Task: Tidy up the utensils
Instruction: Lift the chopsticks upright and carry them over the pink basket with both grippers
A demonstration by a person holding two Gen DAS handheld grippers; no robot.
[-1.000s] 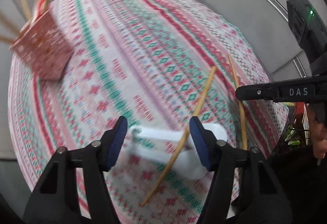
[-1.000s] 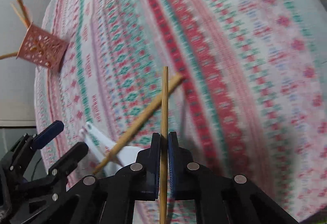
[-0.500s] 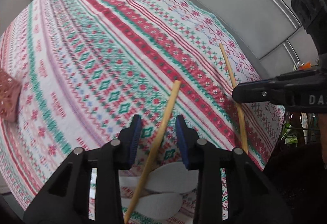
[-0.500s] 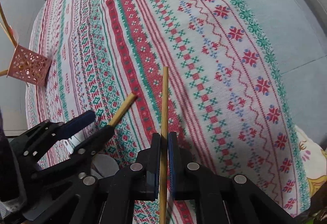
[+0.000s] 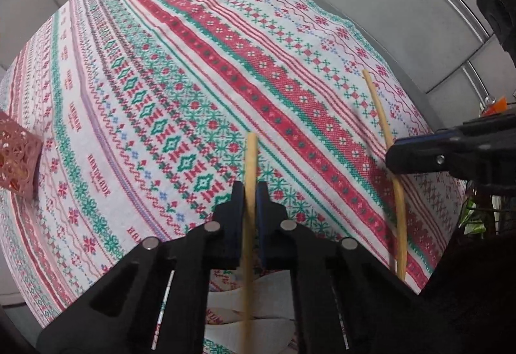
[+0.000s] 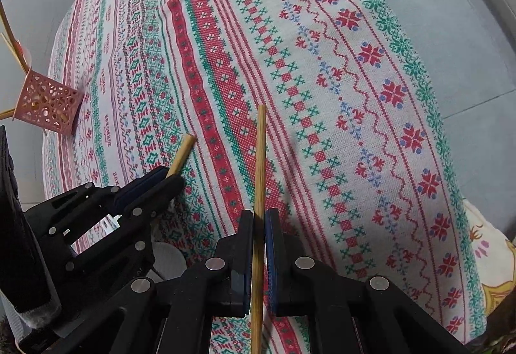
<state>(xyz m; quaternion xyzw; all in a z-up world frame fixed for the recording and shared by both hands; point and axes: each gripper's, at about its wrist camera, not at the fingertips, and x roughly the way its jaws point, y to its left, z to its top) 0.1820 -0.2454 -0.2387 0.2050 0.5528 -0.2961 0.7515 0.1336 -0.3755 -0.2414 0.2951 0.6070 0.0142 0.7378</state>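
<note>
Moved: left gripper (image 5: pixel 250 189) slid over, jaws just closed on a stick; pink basket (image 5: pixel 17 162) now at left edge.
Left fingers: pinching wooden chopstick (image 5: pixel 250 208).
Right gripper (image 6: pixel 258 218): pinching second chopstick (image 6: pixel 259 179), tip up.
Under: white spoons (image 5: pixel 225 325) on patterned cloth (image 5: pixel 225 63).
Far: basket holding sticks (image 6: pixel 9 34).

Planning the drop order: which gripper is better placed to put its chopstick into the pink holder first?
Probably left gripper: it grips a chopstick and is nearer the pink holder than the right gripper.
</note>
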